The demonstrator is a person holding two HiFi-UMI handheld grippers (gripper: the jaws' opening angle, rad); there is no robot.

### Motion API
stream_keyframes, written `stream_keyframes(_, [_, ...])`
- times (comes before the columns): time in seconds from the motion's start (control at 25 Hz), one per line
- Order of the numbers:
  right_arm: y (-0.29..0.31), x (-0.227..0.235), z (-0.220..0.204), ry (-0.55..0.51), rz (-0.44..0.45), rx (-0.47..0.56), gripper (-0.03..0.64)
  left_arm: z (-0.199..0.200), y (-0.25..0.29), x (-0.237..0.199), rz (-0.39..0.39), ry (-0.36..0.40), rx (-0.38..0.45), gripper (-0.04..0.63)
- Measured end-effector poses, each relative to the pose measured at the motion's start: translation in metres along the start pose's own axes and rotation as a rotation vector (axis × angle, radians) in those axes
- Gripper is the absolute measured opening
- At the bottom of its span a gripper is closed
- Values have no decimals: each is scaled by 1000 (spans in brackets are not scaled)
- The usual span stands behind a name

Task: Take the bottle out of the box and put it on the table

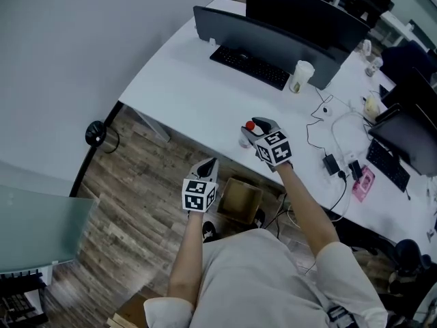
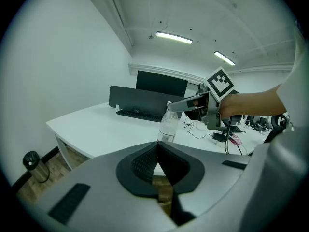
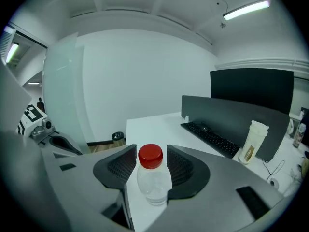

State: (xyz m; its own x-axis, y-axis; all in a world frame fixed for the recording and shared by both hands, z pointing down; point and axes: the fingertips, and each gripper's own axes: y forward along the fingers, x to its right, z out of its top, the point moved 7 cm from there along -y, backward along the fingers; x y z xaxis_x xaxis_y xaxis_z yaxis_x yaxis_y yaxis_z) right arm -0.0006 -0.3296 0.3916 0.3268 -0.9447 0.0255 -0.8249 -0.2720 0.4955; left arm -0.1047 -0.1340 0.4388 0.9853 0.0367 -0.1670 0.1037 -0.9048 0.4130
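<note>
Standing on the table (image 1: pixel 184 87) near keyboard (image 1: pixel 249 67) and cup (image 1: pixel 300 76), the bottle (image 3: pixel 153 183) seems free between the right hand-held gripper's (image 3: pixel 150 152) spread jaws.

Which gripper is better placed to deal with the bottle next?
Right. The right gripper has its jaws open on either side of the bottle, which stands upright on the table. The left gripper is shut and empty, off the table, over the floor by the box.
</note>
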Motion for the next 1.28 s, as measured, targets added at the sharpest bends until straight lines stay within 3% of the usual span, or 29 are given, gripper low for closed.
stream_keyframes(0.48, [-37, -46, -42, 108, -94, 2, 225, 5, -33, -15, -46, 43, 43, 15])
stream_keyframes(0.96, [-82, -120, -103, 315, -234, 36, 222, -6, -48, -3, -198, 89, 25, 14])
stream_keyframes(1.28, [-97, -166, -133, 378, -285, 36, 222, -24, -69, 3, -258, 86, 19, 15])
